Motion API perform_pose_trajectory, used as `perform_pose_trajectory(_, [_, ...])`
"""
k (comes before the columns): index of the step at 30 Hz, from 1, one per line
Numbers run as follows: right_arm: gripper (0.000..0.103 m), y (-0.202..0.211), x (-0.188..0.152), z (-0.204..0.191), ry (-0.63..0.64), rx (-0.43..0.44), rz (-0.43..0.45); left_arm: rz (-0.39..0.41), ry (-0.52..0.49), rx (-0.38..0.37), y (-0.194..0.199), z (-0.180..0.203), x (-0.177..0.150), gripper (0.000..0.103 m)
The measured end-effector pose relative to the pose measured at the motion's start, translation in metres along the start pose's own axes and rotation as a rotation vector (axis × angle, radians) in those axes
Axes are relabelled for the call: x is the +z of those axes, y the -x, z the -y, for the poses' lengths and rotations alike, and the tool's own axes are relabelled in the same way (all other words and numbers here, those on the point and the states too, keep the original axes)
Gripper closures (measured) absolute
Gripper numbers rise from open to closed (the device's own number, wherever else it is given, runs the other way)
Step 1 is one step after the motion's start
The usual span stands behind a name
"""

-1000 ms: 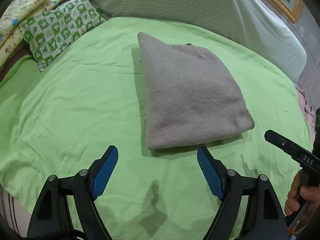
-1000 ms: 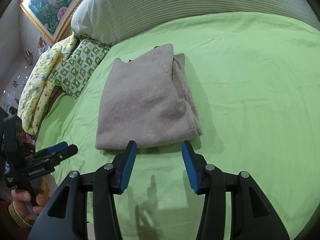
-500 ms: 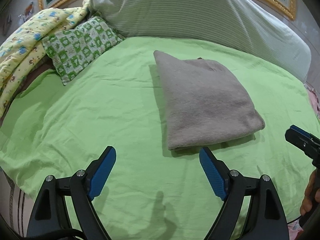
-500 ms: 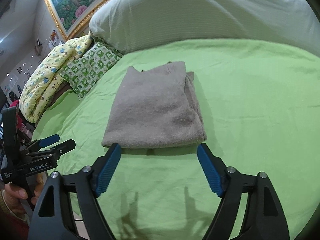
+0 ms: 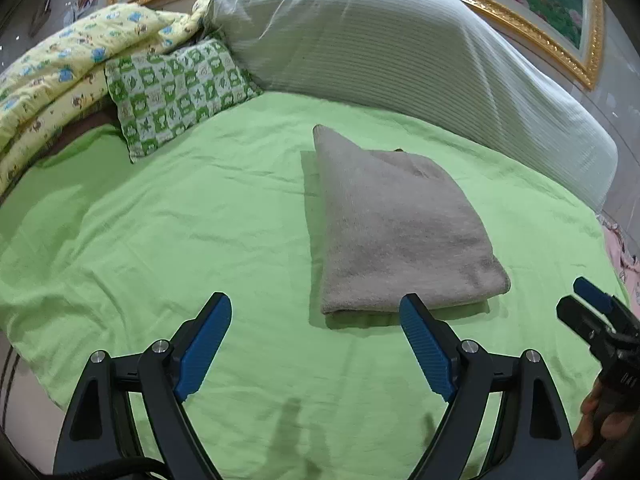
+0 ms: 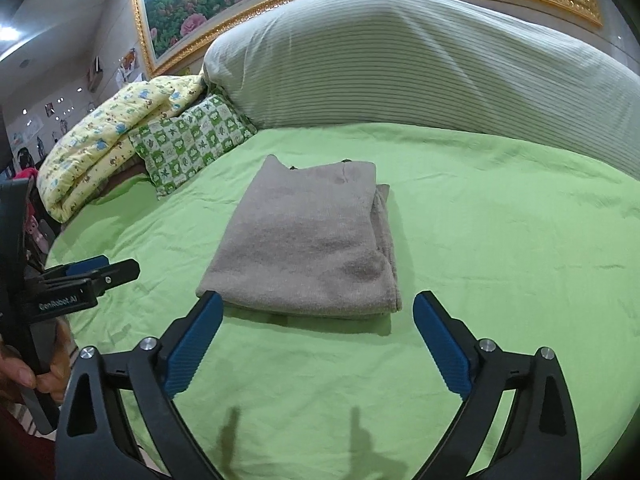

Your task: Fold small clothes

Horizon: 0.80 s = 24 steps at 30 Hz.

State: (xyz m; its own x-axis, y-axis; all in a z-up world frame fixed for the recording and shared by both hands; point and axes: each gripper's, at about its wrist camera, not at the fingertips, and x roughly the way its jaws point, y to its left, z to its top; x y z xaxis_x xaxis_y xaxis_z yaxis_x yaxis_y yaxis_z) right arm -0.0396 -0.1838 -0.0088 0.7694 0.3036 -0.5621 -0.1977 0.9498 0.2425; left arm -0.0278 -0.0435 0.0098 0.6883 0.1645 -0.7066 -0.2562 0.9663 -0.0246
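Both my left hand-held gripper point(image 5: 315, 342) and right hand-held gripper point(image 6: 317, 340) gape empty before the folded grey sweater point(image 6: 310, 248), soft and limp mid-bed, best pinched at its thick near edge.

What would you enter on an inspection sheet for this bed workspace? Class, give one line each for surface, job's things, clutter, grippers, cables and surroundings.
Surface: green sheet, lightly wrinkled.
Job's things: grey garment folded into a flat rectangle, lying on the sheet.
Clutter: checked pillow, yellow quilt, striped bolster at the head.
Grippers: left gripper and right gripper both open, holding nothing, short of the garment.
Cables: black cable under the left gripper.
Surroundings: gold-framed painting.
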Motion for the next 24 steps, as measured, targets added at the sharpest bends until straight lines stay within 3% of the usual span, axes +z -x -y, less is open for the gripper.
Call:
perform_pose_trajectory(11, [0.006,-0.033,-0.008,0.007,-0.013,-0.023,-0.049,-0.088,-0.036,0.021,-0.042,0.008,-0.007,0.016])
perform_pose_trajectory(24, [0.006,-0.063,-0.009,0.01,-0.02,-0.015,-0.083,-0.108,-0.072,0.06,-0.071,0.014,-0.005,0.016])
